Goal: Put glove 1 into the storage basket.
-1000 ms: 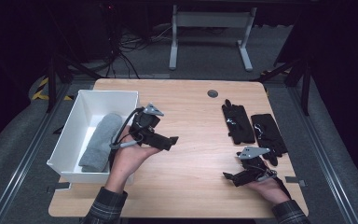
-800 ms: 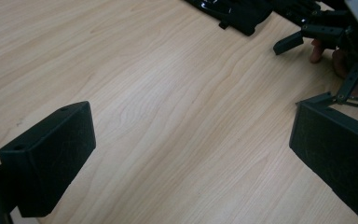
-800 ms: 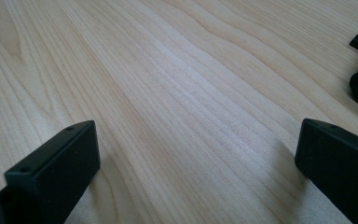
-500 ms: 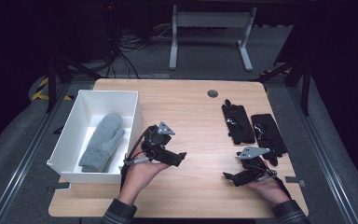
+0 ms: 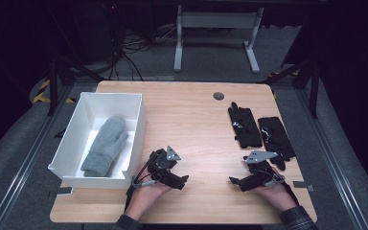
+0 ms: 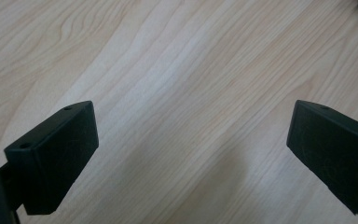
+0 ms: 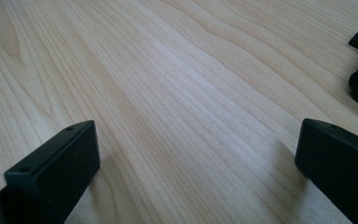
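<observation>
Left claw [image 5: 182, 181] has withdrawn from the white bin [image 5: 135, 125] toward the counter's [image 5: 191, 115] near edge, jaws spread and empty. Grey mitten [image 5: 105, 146] lies inside the bin. Right claw [image 5: 235, 181], well right of the bin, also spread, just before two black gloves [image 5: 258, 129].

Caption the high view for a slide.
Grey knitted mitten in white rectangular bin; two black gloves on wooden table; both hand-held grippers open.
</observation>
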Action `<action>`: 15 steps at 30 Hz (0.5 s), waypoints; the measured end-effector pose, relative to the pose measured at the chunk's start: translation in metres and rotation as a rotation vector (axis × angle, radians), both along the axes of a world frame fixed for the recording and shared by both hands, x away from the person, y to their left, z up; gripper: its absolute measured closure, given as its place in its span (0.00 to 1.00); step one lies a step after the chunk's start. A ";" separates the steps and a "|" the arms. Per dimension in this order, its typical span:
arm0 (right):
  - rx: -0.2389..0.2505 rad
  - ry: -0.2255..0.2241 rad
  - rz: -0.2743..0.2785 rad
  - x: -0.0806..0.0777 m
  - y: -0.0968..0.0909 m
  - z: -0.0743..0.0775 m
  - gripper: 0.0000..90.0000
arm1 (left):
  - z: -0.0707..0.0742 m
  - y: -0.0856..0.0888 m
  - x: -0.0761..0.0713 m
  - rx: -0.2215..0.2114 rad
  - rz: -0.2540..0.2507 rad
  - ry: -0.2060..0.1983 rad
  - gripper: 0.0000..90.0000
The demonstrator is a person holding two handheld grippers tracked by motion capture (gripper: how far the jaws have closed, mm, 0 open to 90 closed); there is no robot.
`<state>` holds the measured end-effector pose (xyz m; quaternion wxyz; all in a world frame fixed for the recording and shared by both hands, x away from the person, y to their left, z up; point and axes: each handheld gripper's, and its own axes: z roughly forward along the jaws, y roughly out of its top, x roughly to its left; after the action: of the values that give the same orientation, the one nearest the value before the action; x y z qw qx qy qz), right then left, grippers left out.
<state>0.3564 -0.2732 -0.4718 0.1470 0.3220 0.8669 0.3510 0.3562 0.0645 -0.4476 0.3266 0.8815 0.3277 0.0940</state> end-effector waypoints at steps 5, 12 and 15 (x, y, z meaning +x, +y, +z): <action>0.002 -0.002 -0.005 0.000 0.001 0.000 0.00 | -0.016 0.005 -0.004 0.005 0.007 0.020 0.00; -0.011 0.007 0.015 -0.003 0.001 0.004 0.11 | -0.027 0.012 -0.008 0.006 -0.033 -0.029 0.00; 0.009 -0.012 0.008 -0.005 -0.001 0.014 0.27 | -0.031 0.017 -0.011 -0.033 -0.051 -0.061 0.00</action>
<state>0.3511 -0.2737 -0.4573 0.1492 0.3171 0.8658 0.3572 0.3456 0.0812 -0.4785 0.3530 0.8809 0.2964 0.1070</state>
